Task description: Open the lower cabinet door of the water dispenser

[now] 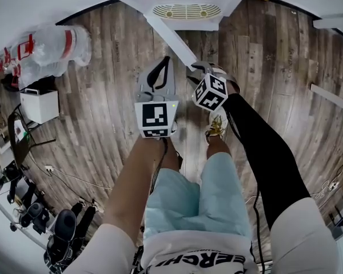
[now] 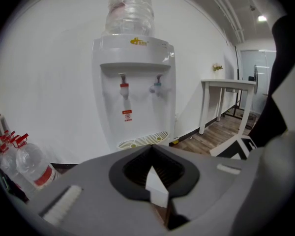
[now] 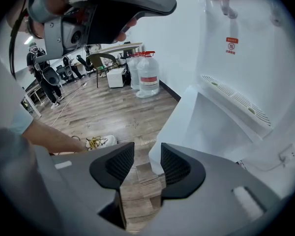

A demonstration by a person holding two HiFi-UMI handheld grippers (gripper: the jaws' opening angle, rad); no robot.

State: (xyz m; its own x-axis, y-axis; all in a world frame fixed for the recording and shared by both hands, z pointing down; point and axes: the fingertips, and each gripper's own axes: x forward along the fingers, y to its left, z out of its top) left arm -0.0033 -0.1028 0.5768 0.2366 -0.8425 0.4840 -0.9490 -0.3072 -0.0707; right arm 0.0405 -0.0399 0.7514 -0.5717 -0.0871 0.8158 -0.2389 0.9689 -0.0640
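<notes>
Head view: the cabinet door stands swung out from the water dispenser, its thin edge slanting toward me, with bare wood floor open on both sides. My left gripper is just beside that edge and my right gripper is at its near end. Water bottles sit well off to the left.

Left gripper view: jaws pinched together, a white sliver in their notch. Whether it touches, I can't tell. A white table stands against the wall on the right.

Right gripper view: jaws wide, the door's lower corner between them, nearer the right pad, unclamped.

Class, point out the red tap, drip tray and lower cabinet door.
red tap [image 2: 123, 86], left gripper view, red handle.
drip tray [image 2: 142, 140], left gripper view, slotted grille.
lower cabinet door [image 3: 177, 124], right gripper view, white panel.
</notes>
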